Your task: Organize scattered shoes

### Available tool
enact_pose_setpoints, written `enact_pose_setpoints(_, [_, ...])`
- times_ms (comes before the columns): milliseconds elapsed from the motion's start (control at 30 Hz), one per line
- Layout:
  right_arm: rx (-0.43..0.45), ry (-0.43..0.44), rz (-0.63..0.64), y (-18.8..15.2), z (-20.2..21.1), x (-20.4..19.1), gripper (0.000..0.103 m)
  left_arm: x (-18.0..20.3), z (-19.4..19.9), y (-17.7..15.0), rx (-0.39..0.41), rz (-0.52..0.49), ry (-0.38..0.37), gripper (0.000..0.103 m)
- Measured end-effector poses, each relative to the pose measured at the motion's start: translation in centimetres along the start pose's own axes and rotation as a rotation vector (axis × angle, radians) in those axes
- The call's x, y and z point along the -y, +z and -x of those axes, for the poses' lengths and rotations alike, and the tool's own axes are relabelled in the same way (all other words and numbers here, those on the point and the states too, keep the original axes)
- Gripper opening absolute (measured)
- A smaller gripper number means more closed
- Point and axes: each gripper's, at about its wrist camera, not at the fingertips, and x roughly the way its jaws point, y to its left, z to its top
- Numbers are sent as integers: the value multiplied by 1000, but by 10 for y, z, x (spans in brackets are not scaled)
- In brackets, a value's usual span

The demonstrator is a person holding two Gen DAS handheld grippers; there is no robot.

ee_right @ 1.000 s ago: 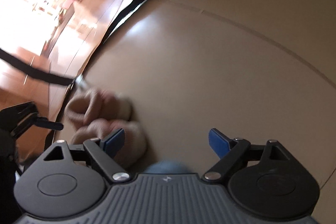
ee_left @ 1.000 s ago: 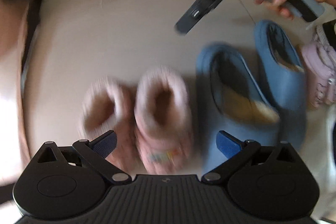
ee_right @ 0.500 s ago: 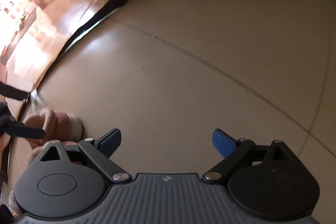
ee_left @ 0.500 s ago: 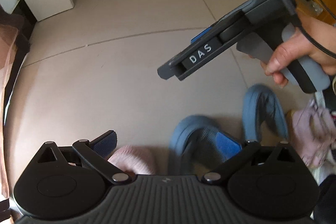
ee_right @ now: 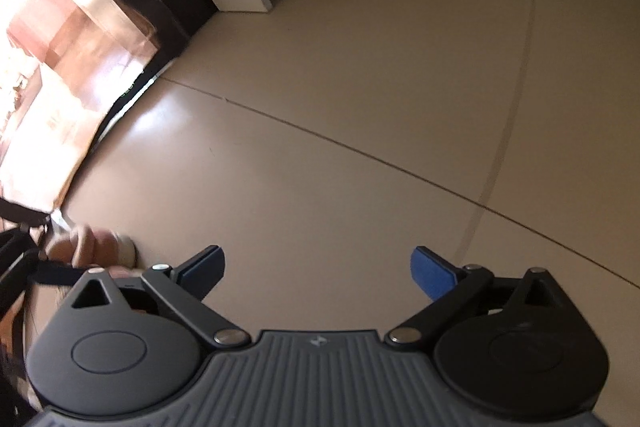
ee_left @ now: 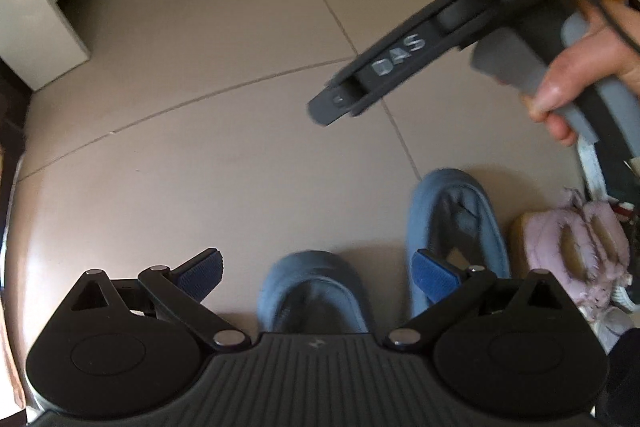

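Right tool (ee_right: 318,269) wider now (empty)

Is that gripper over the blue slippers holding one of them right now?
No, the left gripper is open with nothing clamped; the two blue slippers lie on the floor below it.
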Motion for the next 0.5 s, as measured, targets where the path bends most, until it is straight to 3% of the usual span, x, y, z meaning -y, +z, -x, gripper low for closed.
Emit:
enact_pose_setpoints(167, [20, -39, 23, -16, 47, 13, 99, 19, 19, 13, -57, -75, -8, 103])
enact_pose_setpoints(300, [57, -55, -4, -20, 95, 14, 99, 32, 80, 22, 9, -114, 66, 103])
enact_pose_setpoints(367, [67, -55, -39, -25, 115, 16, 99, 37, 102, 21, 29, -96, 90, 103])
enact_pose_setpoints(500, [61, -68, -99, -53, 166, 22, 99, 58, 159, 9, 80, 36, 92, 103])
